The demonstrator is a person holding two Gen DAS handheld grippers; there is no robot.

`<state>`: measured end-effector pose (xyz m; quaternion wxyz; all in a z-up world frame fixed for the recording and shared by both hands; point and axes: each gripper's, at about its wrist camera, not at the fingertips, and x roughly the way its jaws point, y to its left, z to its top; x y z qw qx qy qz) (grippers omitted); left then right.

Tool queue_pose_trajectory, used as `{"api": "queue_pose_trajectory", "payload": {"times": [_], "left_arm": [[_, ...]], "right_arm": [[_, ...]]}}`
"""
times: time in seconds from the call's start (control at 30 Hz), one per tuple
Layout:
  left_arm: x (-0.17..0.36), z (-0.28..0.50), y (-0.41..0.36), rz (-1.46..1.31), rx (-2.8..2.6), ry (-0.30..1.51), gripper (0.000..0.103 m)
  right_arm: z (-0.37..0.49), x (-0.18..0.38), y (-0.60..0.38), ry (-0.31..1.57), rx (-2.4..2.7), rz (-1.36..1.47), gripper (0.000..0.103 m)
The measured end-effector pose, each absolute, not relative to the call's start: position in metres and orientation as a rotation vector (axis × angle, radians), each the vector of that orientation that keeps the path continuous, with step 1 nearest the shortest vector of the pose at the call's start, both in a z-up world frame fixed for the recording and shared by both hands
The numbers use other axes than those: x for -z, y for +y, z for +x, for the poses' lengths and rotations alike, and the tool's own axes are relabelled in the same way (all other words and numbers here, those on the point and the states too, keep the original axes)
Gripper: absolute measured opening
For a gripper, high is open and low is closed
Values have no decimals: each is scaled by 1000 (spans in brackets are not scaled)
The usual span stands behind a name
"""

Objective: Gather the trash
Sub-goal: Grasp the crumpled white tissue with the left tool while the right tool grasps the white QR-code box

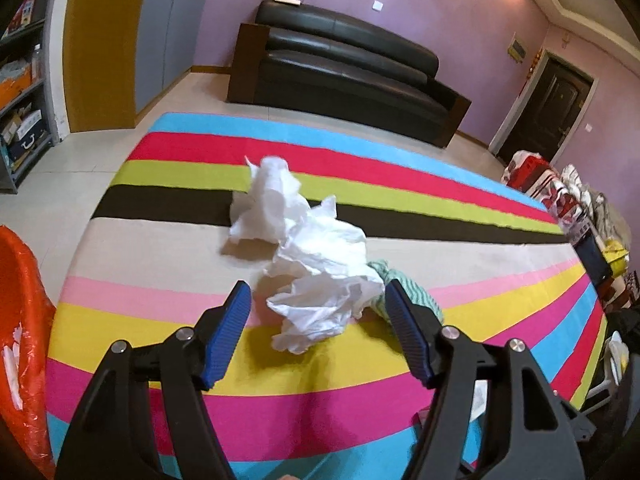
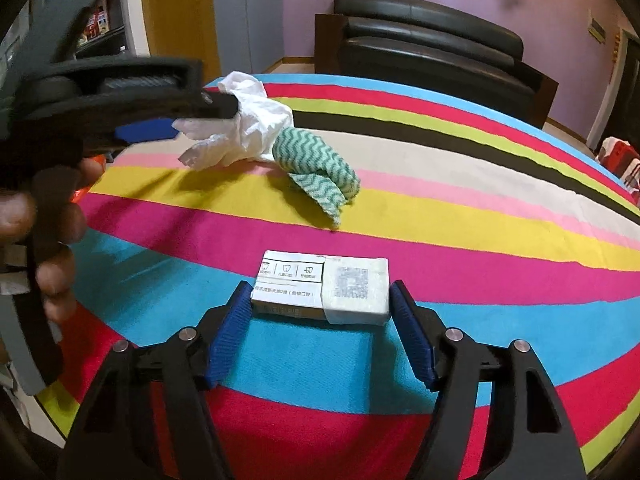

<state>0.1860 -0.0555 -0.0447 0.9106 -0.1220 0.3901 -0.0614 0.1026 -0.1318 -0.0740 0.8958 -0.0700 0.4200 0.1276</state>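
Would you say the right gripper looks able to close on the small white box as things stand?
Probably yes: the right gripper is open with the small white box between its fingers, and nothing lies between pads and box.

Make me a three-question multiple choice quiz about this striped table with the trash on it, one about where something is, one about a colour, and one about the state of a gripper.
1. Where does the small printed box lie?
A. on a blue stripe of the tablecloth
B. on the sofa
C. in the orange bag

2. What colours are on the zigzag cloth?
A. red and black
B. green and white
C. plain yellow

3. How does the left gripper stand?
A. shut tight on the cloth
B. open around the crumpled white paper
C. holding the box

Answers:
1 A, the box rests on the blue band, between the right gripper's fingers.
2 B, green zigzags run over white.
3 B, its blue pads stand apart on either side of the paper.
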Motion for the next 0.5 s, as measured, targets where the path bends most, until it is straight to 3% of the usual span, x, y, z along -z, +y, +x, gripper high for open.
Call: {"api": "queue_pose_trajectory", "payload": {"times": [0.03,0.13,0.17,0.2,0.3,0.5], "left_arm": [[47,187,-58,-246,130,807,66],[51,191,-64,-226,131,822,51],[52,192,-67,-216,130,829,44],[54,193,-69,-205,127,837,31],[57,192,-70,-191,132,849,12],[52,182,-65,-170,154,834,8]], "right_arm": [[103,74,-132,871,-265,-145,66],[103,70,-135,861,-257,-134,65],[104,69,-137,857,-254,-130,65],[104,67,-138,852,-250,-128,65],[105,64,-140,842,-242,-123,65],[111,58,-145,822,-225,-108,65]]}}
